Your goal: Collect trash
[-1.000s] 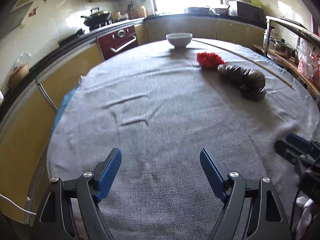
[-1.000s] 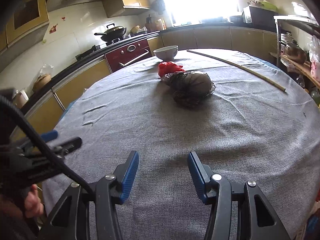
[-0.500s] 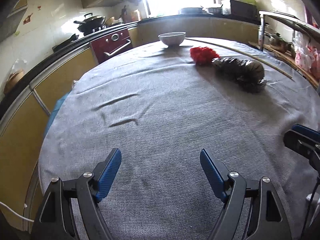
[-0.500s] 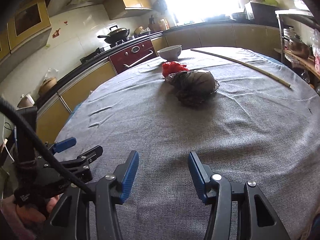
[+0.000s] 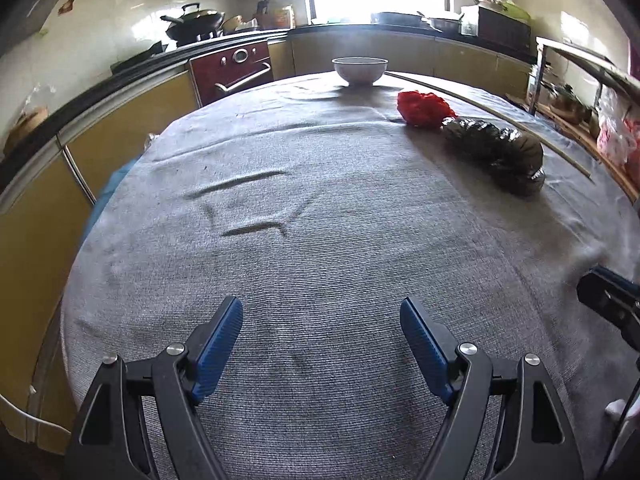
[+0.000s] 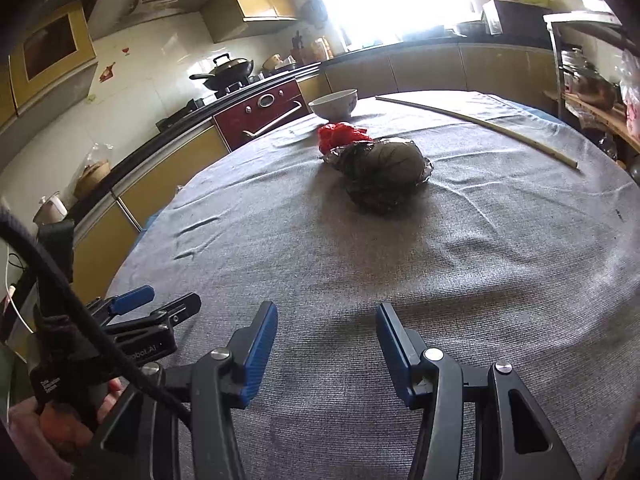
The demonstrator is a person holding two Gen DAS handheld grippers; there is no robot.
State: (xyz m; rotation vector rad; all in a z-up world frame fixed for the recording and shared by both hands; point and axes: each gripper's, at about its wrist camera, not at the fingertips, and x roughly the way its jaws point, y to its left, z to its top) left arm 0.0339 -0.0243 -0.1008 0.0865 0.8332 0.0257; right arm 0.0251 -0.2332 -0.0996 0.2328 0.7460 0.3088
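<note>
A crumpled red wrapper (image 5: 423, 108) lies on the grey tablecloth at the far right, touching a dark crinkled plastic bag (image 5: 500, 152). In the right wrist view the bag (image 6: 384, 168) lies ahead at mid-table with the red wrapper (image 6: 340, 135) behind it. My left gripper (image 5: 322, 332) is open and empty over the near part of the table. My right gripper (image 6: 326, 338) is open and empty, well short of the bag. The left gripper also shows in the right wrist view (image 6: 156, 304), and part of the right one shows in the left wrist view (image 5: 608, 296).
A white bowl (image 5: 360, 70) stands at the table's far edge. A long thin stick (image 6: 480, 128) lies across the far right of the table. Yellow cabinets, a red oven (image 5: 234, 68) and a wok stand behind. A shelf rack (image 5: 580, 92) stands to the right.
Both grippers have drifted slightly forward and the views have tilted up a little. Both stay open and empty. The trash has not moved.
</note>
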